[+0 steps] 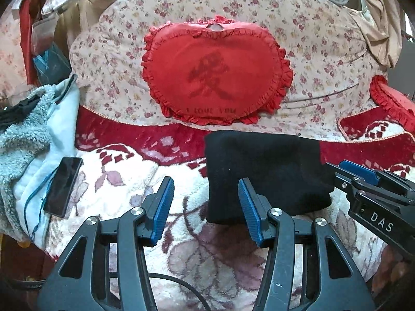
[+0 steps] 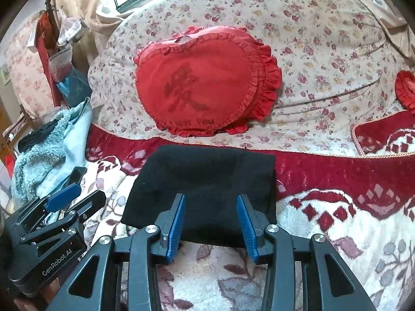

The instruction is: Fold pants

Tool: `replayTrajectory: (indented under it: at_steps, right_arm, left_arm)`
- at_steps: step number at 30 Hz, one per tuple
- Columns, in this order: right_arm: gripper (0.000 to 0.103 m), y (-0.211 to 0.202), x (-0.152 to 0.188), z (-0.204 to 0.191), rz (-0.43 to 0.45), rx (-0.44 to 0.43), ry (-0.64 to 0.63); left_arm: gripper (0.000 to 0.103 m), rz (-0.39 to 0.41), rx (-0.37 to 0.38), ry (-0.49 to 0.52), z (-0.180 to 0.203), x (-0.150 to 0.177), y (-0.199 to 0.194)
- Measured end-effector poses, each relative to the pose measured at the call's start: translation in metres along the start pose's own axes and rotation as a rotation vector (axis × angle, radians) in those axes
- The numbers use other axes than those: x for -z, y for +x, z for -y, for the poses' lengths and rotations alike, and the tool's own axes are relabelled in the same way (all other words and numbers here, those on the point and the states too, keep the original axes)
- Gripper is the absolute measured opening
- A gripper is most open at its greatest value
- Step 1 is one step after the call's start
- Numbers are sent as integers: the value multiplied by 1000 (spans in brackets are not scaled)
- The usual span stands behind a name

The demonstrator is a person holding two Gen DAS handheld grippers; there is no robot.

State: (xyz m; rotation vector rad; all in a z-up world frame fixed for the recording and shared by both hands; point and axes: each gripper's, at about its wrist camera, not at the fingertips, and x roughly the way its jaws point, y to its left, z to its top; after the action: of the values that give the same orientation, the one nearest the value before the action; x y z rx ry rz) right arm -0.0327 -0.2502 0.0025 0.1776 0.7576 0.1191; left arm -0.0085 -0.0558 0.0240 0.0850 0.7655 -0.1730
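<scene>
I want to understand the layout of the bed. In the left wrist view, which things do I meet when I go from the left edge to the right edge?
Fleece jacket → phone → left gripper → black folded pants → right gripper entering at the right edge.

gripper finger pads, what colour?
Blue, ribbed, on black frames; clearest on the right gripper in the right wrist view.

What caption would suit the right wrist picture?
Open right gripper poised over folded black knit pants on a floral fleece blanket, red heart-shaped pillow behind.
</scene>
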Motion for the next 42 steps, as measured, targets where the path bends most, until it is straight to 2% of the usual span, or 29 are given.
replayTrajectory:
  at_steps: [19, 26, 42]
  right_arm:
    - [39, -13, 5, -7, 2, -8, -9]
    - [39, -9, 8, -9, -11, -13, -4]
    - [40, -1, 13, -11, -35, -16, -10]
  left_arm:
    - [51, 16, -9, 4, 0, 4, -13]
    - [51, 12, -67, 17, -4, 11, -14]
    - [51, -18, -63, 18, -4, 12, -4]
